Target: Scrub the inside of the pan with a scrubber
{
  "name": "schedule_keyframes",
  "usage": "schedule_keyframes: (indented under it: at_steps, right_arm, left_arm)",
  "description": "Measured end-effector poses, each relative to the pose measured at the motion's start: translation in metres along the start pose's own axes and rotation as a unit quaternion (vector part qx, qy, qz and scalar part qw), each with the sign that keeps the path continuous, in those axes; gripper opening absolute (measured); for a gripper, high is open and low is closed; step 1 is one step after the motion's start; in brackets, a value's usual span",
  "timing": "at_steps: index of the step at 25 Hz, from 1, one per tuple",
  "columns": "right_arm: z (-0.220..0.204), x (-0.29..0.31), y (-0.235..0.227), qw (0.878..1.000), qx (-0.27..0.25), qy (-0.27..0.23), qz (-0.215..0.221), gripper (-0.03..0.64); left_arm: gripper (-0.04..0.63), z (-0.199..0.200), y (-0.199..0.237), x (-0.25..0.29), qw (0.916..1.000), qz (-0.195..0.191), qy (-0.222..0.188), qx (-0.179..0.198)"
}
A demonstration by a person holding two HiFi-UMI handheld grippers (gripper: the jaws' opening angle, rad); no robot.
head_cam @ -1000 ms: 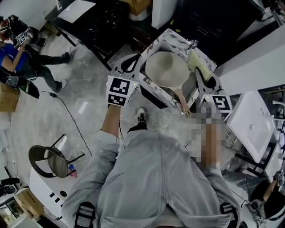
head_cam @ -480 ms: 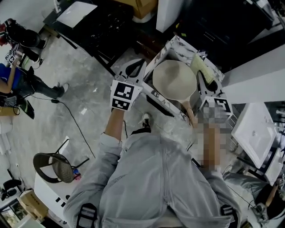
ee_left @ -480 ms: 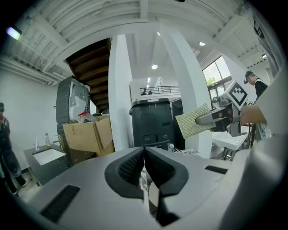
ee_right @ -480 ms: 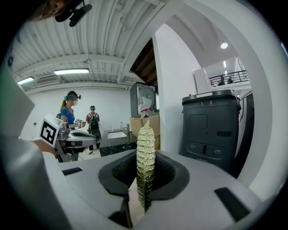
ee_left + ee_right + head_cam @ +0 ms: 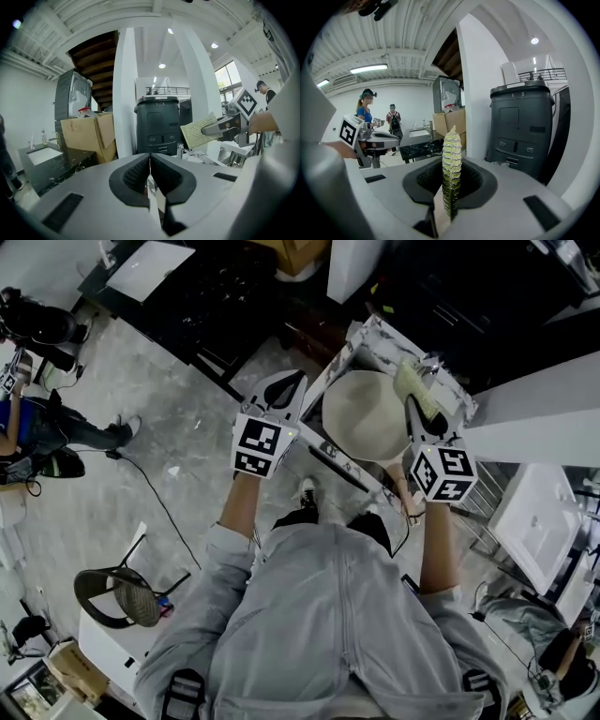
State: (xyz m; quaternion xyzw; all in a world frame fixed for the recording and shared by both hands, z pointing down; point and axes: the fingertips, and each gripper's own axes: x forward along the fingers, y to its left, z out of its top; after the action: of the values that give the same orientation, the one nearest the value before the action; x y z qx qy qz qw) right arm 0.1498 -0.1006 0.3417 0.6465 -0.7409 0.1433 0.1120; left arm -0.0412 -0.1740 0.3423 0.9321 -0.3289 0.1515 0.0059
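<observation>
A cream pan (image 5: 364, 416) rests on a small marble-patterned table (image 5: 367, 332), its handle running toward me under the right gripper's marker cube. My right gripper (image 5: 413, 407) hovers over the pan's right rim, shut on a yellow-green scrubber (image 5: 413, 382). The right gripper view shows that scrubber (image 5: 451, 168) standing on edge between the jaws of that gripper (image 5: 451, 164). My left gripper (image 5: 284, 382) stays left of the pan, off the table's edge. In the left gripper view its jaws (image 5: 150, 161) are pressed together with nothing clearly held, and the scrubber (image 5: 200, 131) shows at the right.
A black bin (image 5: 157, 124), a white pillar (image 5: 125, 93) and a cardboard box (image 5: 89, 133) stand ahead of the left gripper. People (image 5: 365, 112) stand at the far left in the right gripper view. A chair (image 5: 117, 592) and a cable lie on the floor at my left; a white tray (image 5: 534, 521) is at my right.
My right gripper has come up with the scrubber, and its marker cube now shows plainly beside the pan. The left gripper has shifted slightly right.
</observation>
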Motion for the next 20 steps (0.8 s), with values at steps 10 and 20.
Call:
schedule_keyframes:
  at_steps: [10,20]
  right_arm:
    - [-0.043,0.045,-0.025,0.997,-0.028,0.049,0.049,0.086]
    - [-0.097,0.089,-0.036,0.991,-0.012,0.107,0.073,0.086]
  left_arm:
    - [0.023,-0.008,-0.018,0.021,0.9987,0.044,0.023,-0.013]
    - [0.023,-0.035,-0.018,0.026,0.993,0.095,0.06,-0.036]
